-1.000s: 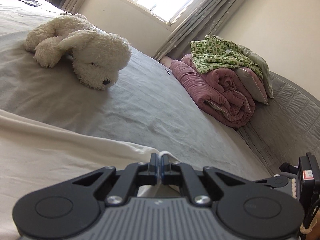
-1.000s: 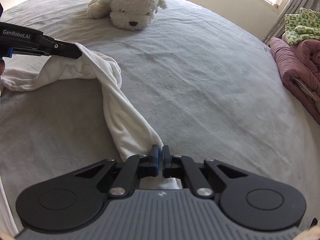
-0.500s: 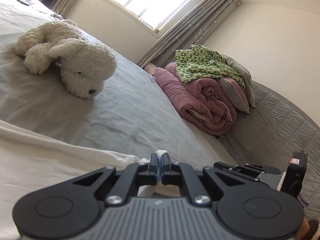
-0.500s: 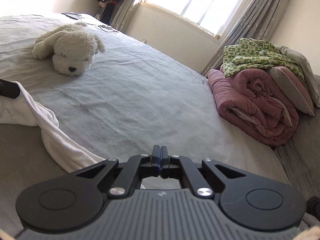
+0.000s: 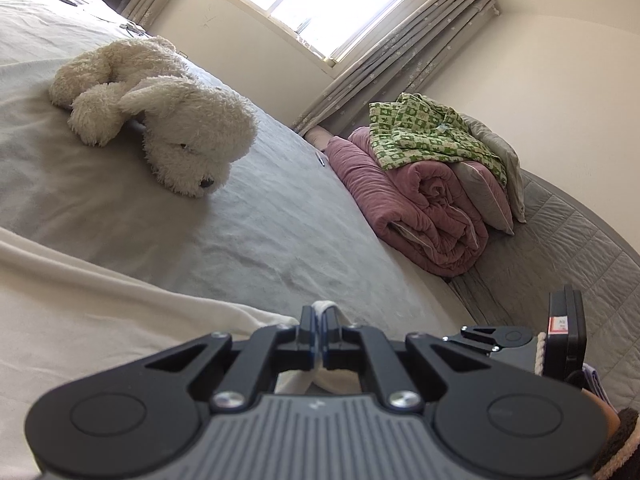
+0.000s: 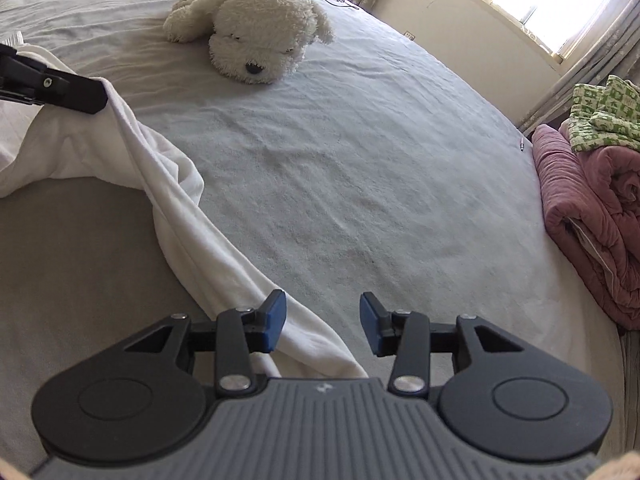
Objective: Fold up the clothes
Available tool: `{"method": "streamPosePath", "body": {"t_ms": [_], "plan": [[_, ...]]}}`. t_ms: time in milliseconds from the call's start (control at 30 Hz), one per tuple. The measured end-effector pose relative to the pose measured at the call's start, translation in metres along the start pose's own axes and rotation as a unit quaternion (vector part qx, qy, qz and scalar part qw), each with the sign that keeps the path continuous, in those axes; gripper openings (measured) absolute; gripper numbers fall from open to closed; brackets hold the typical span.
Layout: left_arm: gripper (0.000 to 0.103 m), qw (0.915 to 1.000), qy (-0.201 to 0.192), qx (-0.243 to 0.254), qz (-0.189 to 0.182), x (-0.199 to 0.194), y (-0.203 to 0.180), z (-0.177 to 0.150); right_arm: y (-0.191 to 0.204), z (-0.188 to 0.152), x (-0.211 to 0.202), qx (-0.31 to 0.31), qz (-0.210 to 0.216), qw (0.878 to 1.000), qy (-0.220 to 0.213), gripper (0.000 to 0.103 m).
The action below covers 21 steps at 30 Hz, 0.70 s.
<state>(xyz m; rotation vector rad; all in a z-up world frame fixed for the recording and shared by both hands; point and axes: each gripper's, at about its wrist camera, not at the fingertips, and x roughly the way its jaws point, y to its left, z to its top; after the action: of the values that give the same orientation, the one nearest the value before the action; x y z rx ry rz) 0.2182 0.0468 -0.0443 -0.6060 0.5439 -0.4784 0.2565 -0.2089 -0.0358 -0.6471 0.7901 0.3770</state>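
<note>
Right wrist view: grey bed (image 6: 360, 184) carries white garment (image 6: 188, 216), bunched in long rope from left tongs (image 6: 94, 96) down to right tongs (image 6: 322, 326). Risk: cloth held at one end only, sags, twists, fold goes crooked; plush dog (image 6: 256, 40) near, could snag. Right tongs wide, left pad (image 6: 274, 322) touching cloth, gripping nothing. Left tongs (image 5: 320, 334) clamped on garment edge (image 5: 324, 305).
</note>
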Motion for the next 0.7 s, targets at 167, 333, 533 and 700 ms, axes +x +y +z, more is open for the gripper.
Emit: {"method": "streamPosePath", "body": {"t_ms": [167, 333, 533, 700], "plan": [[0.003, 1.0, 0.006, 0.005, 0.006, 0.003, 0.0, -0.002, 0.002, -0.005, 0.013, -0.012, 0.007, 0.999, 0.029, 0.031], [0.003, 0.9999, 0.008, 0.003, 0.011, 0.003, 0.001, -0.002, 0.004, -0.006, 0.014, 0.0, 0.02, 0.999, 0.029, 0.004], [0.003, 0.9999, 0.007, -0.001, 0.008, 0.003, 0.001, -0.002, -0.004, 0.01, 0.009, 0.0, -0.071, 0.997, -0.004, 0.003], [0.003, 1.0, 0.0, 0.0, 0.0, 0.0, -0.002, -0.002, -0.009, 0.034, 0.003, -0.006, -0.167, 0.984, -0.06, 0.003]]}}
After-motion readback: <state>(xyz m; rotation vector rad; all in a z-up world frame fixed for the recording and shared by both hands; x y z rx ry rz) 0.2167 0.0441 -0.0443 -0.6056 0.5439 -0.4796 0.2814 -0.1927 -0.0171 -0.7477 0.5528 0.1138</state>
